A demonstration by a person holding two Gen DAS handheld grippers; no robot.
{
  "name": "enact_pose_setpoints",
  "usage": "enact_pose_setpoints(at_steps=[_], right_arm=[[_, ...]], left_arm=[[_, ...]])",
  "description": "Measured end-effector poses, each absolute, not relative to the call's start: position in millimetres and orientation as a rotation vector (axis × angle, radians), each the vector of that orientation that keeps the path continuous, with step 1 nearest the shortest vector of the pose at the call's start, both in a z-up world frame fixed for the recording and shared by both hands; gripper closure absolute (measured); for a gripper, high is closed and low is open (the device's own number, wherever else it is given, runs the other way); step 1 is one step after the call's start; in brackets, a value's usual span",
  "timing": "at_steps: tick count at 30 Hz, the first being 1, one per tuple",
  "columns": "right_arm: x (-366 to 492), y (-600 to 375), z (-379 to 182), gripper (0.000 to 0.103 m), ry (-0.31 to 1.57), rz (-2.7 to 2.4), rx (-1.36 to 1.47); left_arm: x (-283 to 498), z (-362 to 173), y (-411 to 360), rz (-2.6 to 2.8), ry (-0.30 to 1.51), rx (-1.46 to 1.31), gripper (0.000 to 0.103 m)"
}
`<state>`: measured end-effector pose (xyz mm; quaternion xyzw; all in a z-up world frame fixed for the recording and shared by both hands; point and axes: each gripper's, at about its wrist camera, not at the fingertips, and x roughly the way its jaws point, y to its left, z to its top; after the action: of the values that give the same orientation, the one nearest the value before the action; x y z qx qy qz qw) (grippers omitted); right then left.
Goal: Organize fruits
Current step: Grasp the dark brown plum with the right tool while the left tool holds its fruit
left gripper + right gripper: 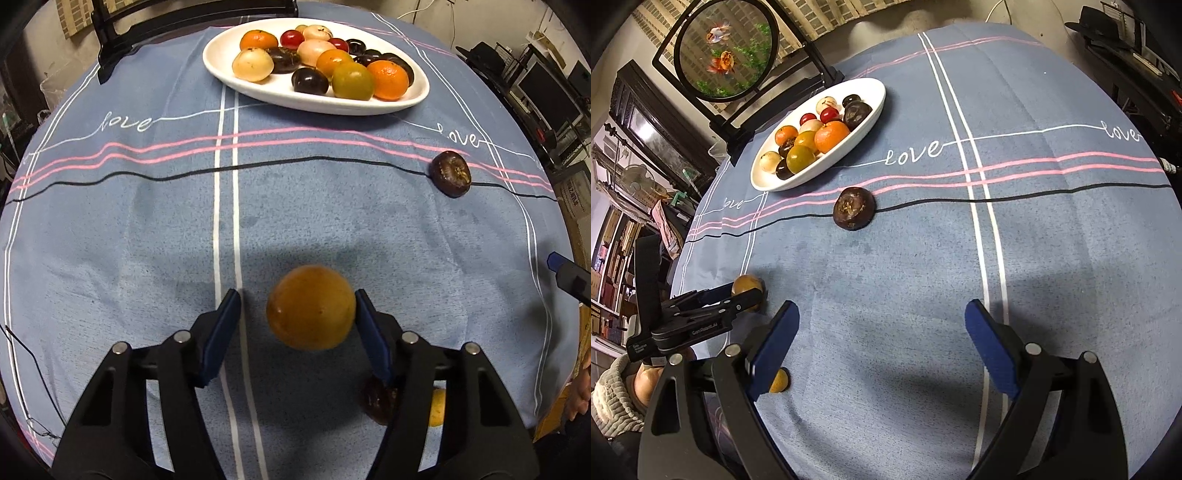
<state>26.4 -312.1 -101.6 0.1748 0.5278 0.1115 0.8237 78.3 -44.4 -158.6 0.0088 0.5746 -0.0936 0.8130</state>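
The left hand-held gripper (pixel 297 314) was lowered around a yellow-orange fruit (pixel 311 307) on the desk (pixel 147 229), its jaws half-closed: one pad appeared to touch, the other stood just clear. The fruit would best be centred before squeezing, lest it roll. The right hand-held gripper (pixel 882 339) was held wide and empty. The white plate (pixel 221 70) lay well ahead.

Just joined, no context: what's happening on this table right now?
A person with two handheld grippers is gathering fruit into the white dish, already well filled. The left gripper brackets an orange fruit on the blue tablecloth; one pad looks to be touching it, the other shows a gap. The right gripper is open and empty. A dark fruit lies loose nearer the dish.
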Motion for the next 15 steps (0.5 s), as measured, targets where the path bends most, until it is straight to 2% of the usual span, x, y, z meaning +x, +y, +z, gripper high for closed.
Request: enact_pose_setpoints(at_steps=[3, 5, 11, 15], right_arm=[[28, -310, -103, 0.012, 1.132, 0.24, 0.364], [30, -307, -103, 0.012, 1.139, 0.244, 0.357], [41, -295, -105, 0.012, 1.152, 0.265, 0.307], [56, -279, -101, 0.012, 1.098, 0.279, 0.209]], left_arm=[[78, -160, -46, -0.211, 1.208, 0.025, 0.044], [76, -160, -48, -0.229, 1.191, 0.033, 0.057], [72, -160, -47, -0.251, 1.157, 0.018, 0.057], [68, -161, -49, -0.255, 1.127, 0.049, 0.056]])
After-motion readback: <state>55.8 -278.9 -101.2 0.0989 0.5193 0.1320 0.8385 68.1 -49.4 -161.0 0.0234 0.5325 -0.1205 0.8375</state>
